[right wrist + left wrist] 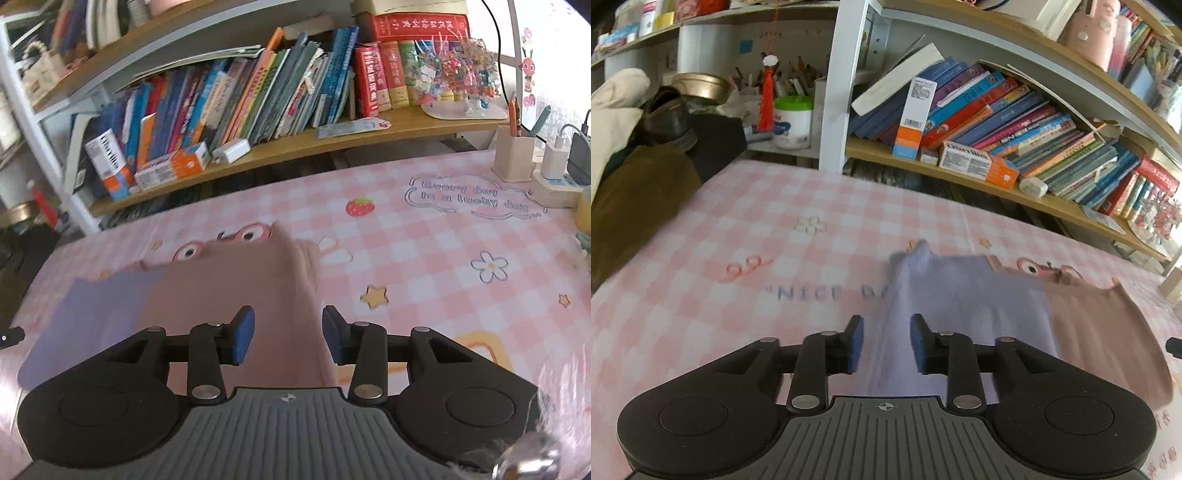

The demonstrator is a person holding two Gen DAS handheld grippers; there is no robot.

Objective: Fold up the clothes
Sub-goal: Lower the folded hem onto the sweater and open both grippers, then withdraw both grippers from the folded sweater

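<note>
Both sets of jaws stand apart, gripping nothing. Left gripper [886, 341] hovers over the lavender side of the 2-tone garment [979, 306], right gripper [288, 339] over its brown side [236, 291], flat on the pink checked tablecloth [424, 251].

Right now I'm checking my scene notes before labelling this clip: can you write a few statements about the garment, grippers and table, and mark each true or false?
1. The garment is two-toned, lavender on one part and dusty pink on the other. True.
2. The left gripper is clamped shut on the cloth. False: its jaws stand apart, with the lavender edge between them.
3. The right gripper is open over the pink part. True.
4. The garment lies on a bare wooden table. False: it lies on a pink checked tablecloth.
5. A bookshelf full of books stands behind the table. True.
</note>
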